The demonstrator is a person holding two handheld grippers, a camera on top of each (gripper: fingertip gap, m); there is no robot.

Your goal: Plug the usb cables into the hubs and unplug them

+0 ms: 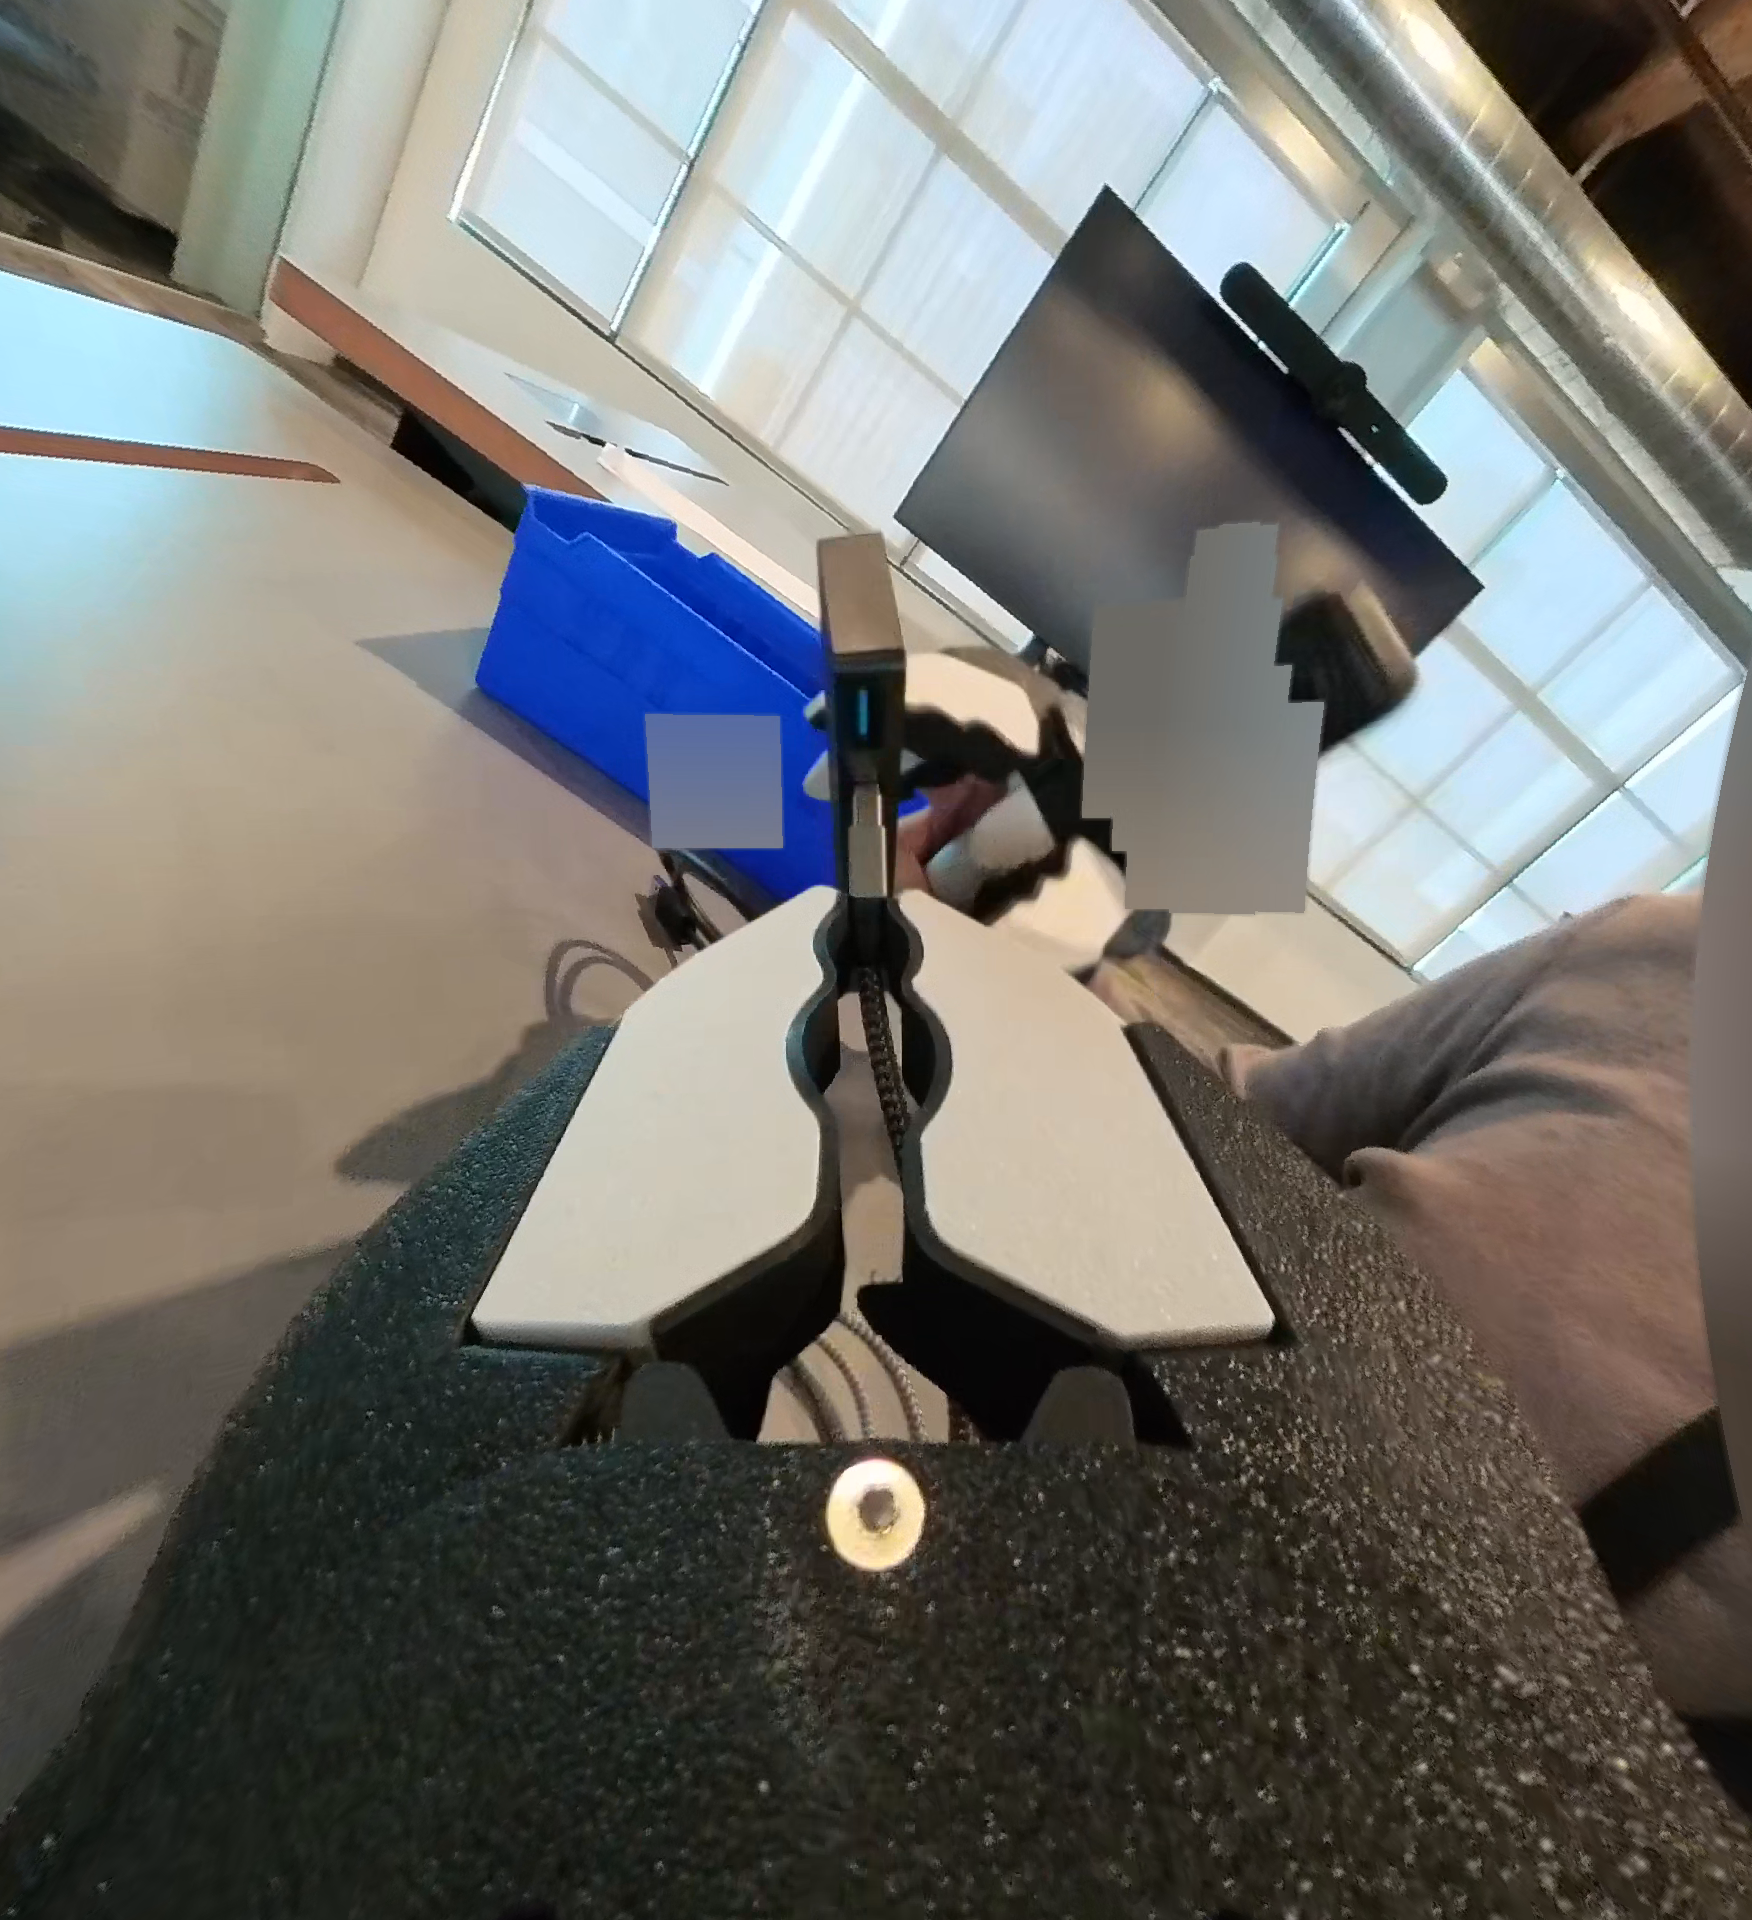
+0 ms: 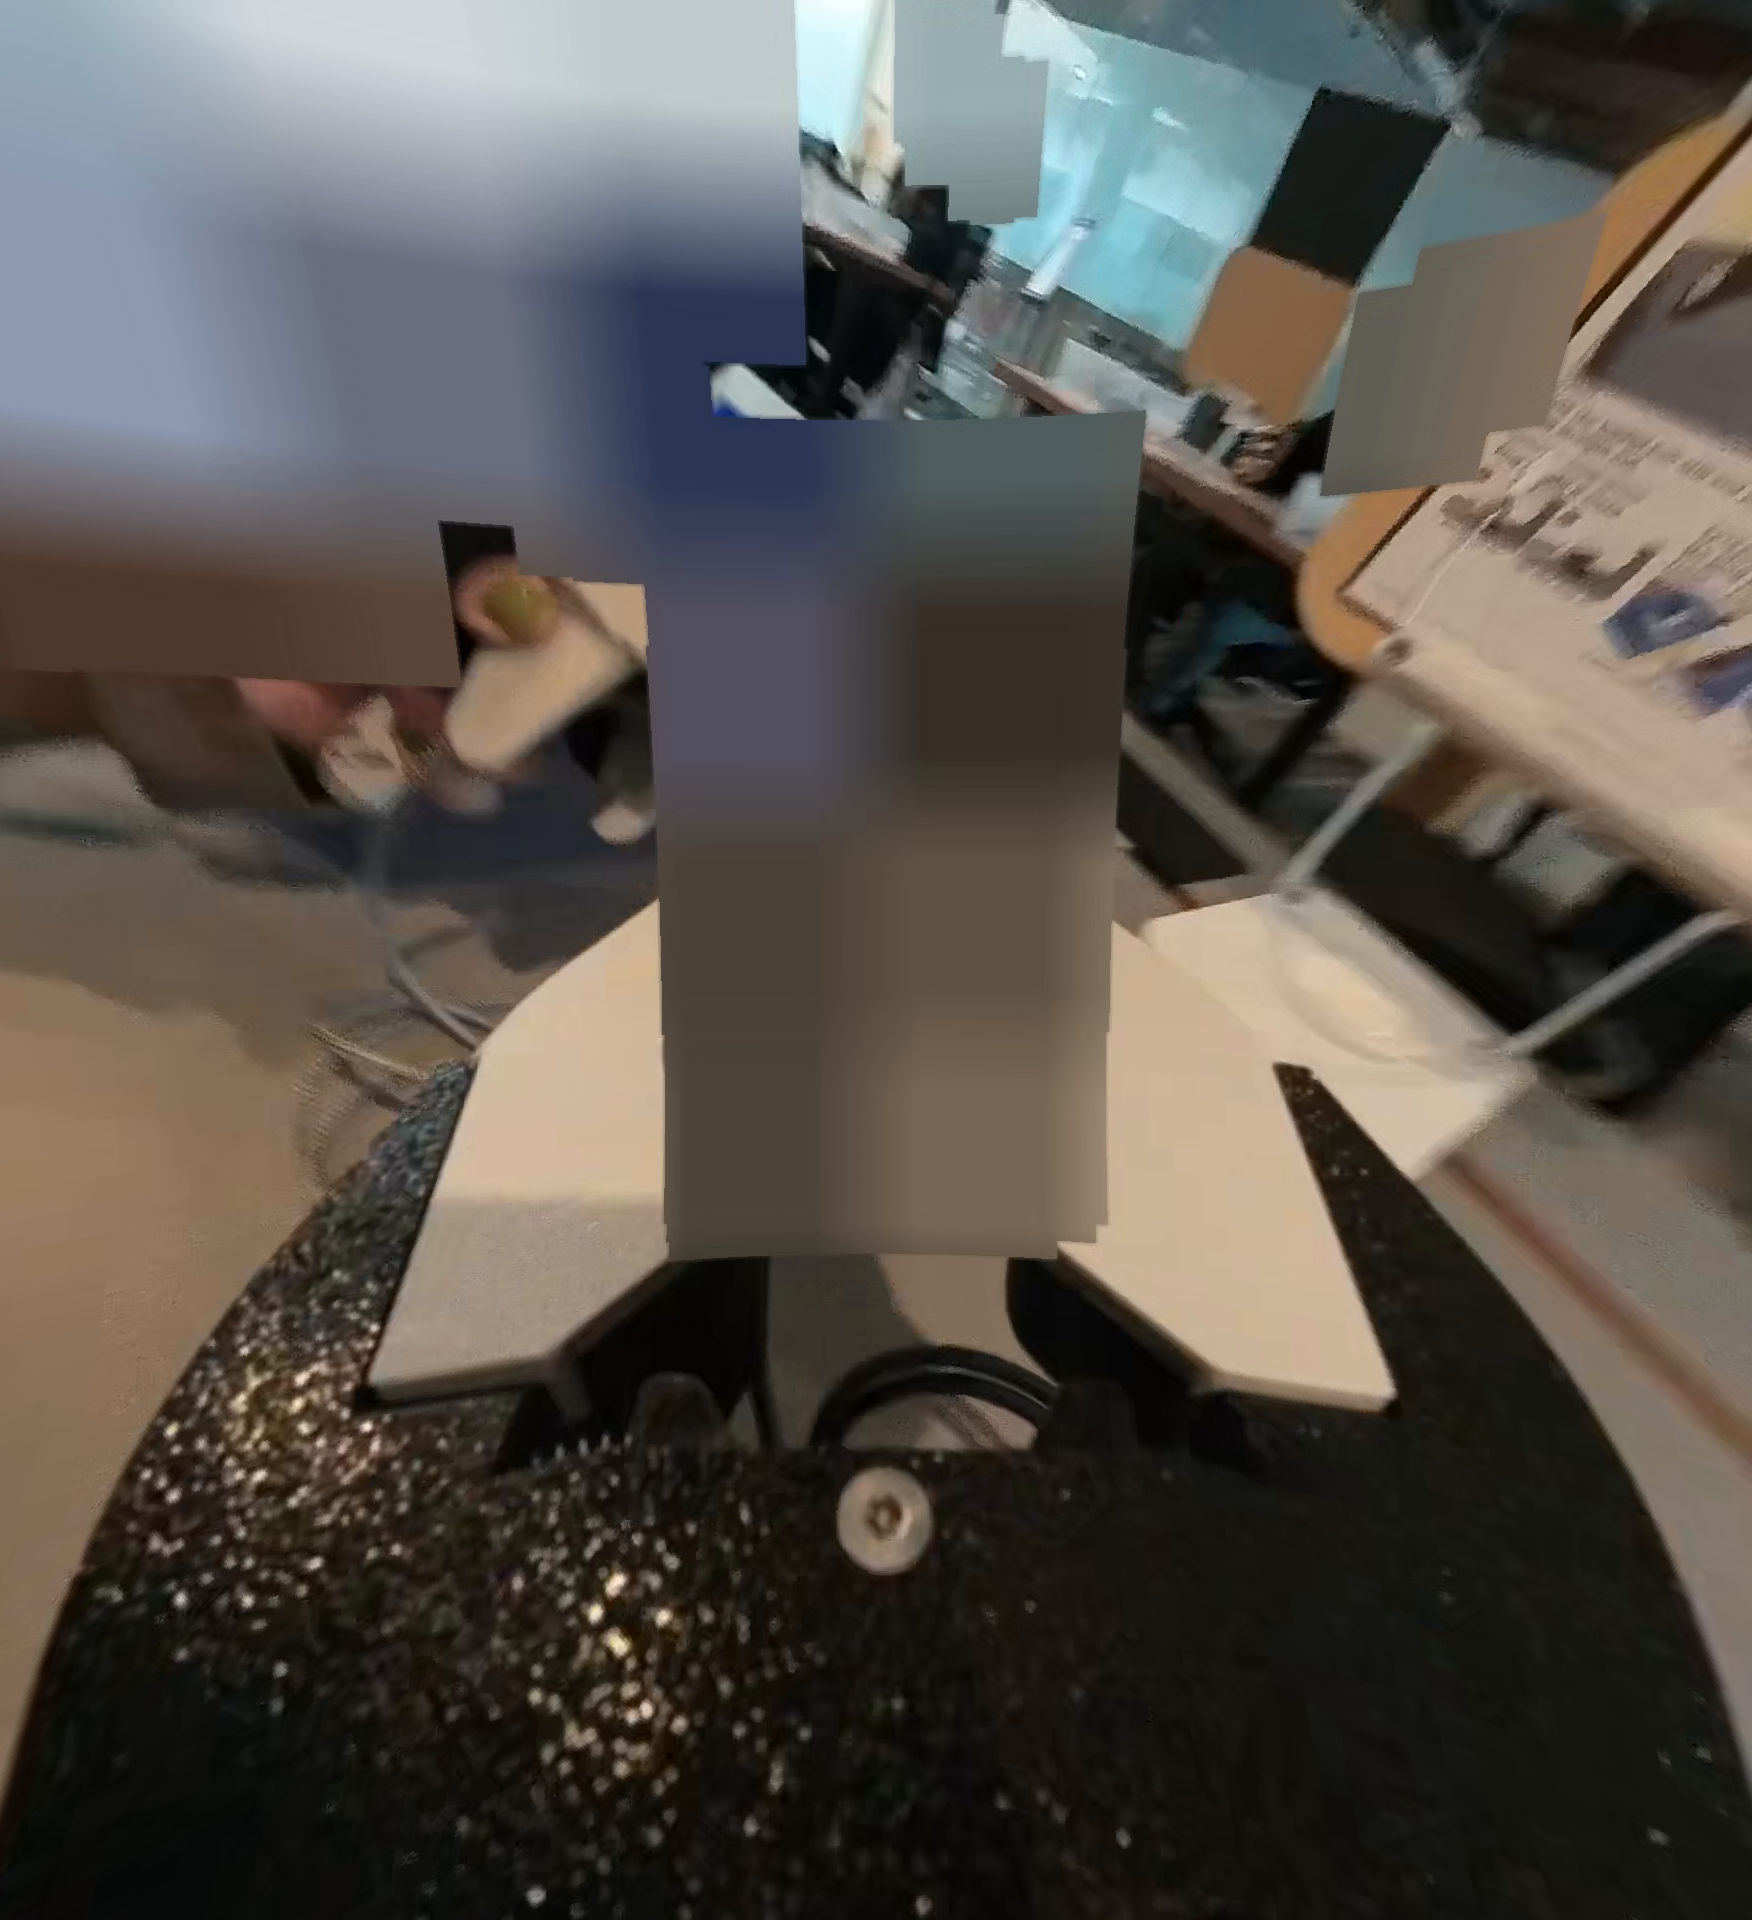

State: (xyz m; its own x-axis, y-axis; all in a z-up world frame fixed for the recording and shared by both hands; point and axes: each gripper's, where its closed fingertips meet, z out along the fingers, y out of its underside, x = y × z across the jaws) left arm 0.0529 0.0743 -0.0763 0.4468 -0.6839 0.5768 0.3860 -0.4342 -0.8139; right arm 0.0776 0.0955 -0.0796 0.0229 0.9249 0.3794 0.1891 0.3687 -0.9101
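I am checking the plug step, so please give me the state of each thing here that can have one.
left gripper: shut on the cable's plug.
braided cable: plugged into the hub, running back between the fingers.
hub: lifted off the table, held up by the plug; one blue port free.
blue bin: resting on the table.
monitor: dark.
right gripper: fingertips hidden by a blur patch; cannot tell.

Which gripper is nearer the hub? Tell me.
Left. The left gripper pinches the cable plugged into the hub. The right gripper's fingertips are hidden, with no hub visible there.
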